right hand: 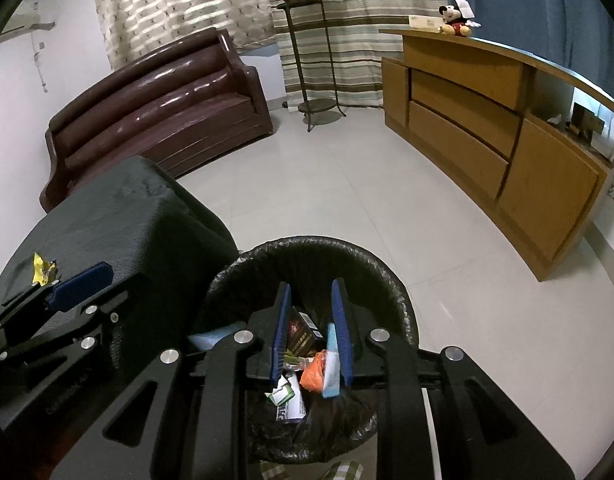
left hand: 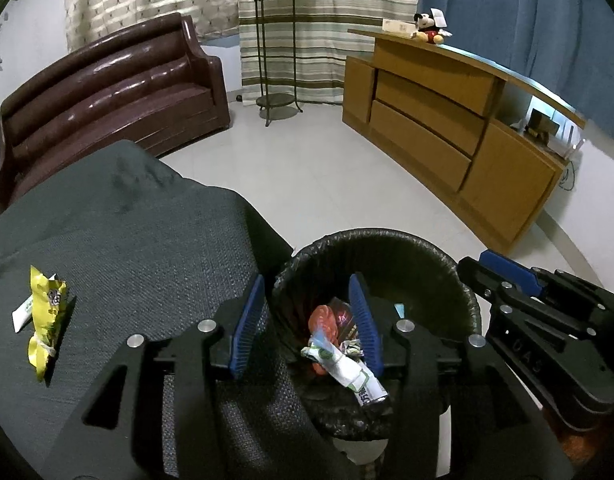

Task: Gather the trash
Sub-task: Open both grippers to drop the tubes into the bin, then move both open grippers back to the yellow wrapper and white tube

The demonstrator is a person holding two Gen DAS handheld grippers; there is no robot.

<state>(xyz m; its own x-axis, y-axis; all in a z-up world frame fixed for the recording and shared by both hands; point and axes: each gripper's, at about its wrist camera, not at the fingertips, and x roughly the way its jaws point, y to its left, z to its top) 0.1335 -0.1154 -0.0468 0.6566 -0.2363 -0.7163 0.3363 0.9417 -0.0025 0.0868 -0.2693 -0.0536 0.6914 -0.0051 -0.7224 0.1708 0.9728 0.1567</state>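
From the left wrist, the left tongs [left hand: 307,320] are seen released over the bin [left hand: 463,280], nothing between the pads. A yellow wrapper [left hand: 47,320] is left on the dark woven tabletop [left hand: 147,240], well to their left; being thin, crinkly and light, it is best pinched across its middle.

From the right wrist, the right tongs [right hand: 312,336] are seen nearly clenched and empty above crumpled packets in the black-lined bin.
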